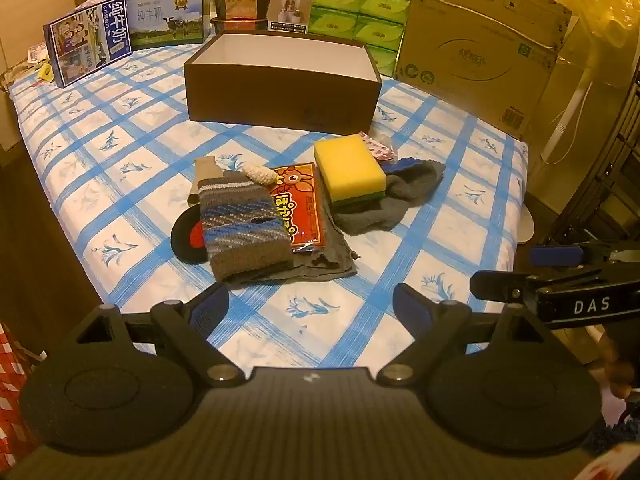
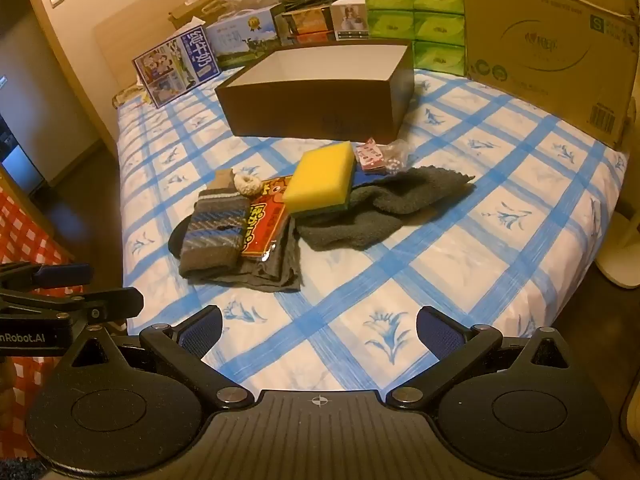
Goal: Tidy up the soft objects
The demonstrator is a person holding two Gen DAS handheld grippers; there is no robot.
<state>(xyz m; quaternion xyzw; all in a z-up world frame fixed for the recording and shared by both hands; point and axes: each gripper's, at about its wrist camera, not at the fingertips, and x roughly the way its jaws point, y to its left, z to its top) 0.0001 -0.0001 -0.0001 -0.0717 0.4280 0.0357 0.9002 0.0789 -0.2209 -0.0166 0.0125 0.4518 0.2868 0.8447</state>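
I am looking down a bed [image 1: 132,128] covered in a blue-and-white checked sheet, in a warmly lit room with a wooden headboard and pale walls. Along its far edge stand a large cardboard carton [image 1: 484,44], green tissue packs [image 1: 360,12] and milk cartons [image 1: 90,46].

The open brown box [image 1: 280,84], white inside and seemingly empty, sits mid-bed beyond the pile, and I judge it the place for the soft things.

The pile lies between that box and both tools, straight ahead of each and well apart from the fingertips. It spreads crosswise, left to right. On its right, a grey towel [image 2: 384,208] carries the yellow sponge [image 2: 322,182], whose long axis runs roughly away from me toward the box. On the left, the striped knit piece [image 1: 244,228] rests on a red printed packet [image 1: 298,208] and a thin grey cloth [image 1: 324,256], with a small cream knitted ring [image 1: 261,173] behind it.

My left gripper [image 1: 310,310] has its jaws spread wide with nothing between them, low over the near sheet. My right gripper [image 2: 320,328] is likewise spread and unloaded. The knit piece lies nearer the left tool, the sponge and towel nearer the right; I would reach forward accordingly.
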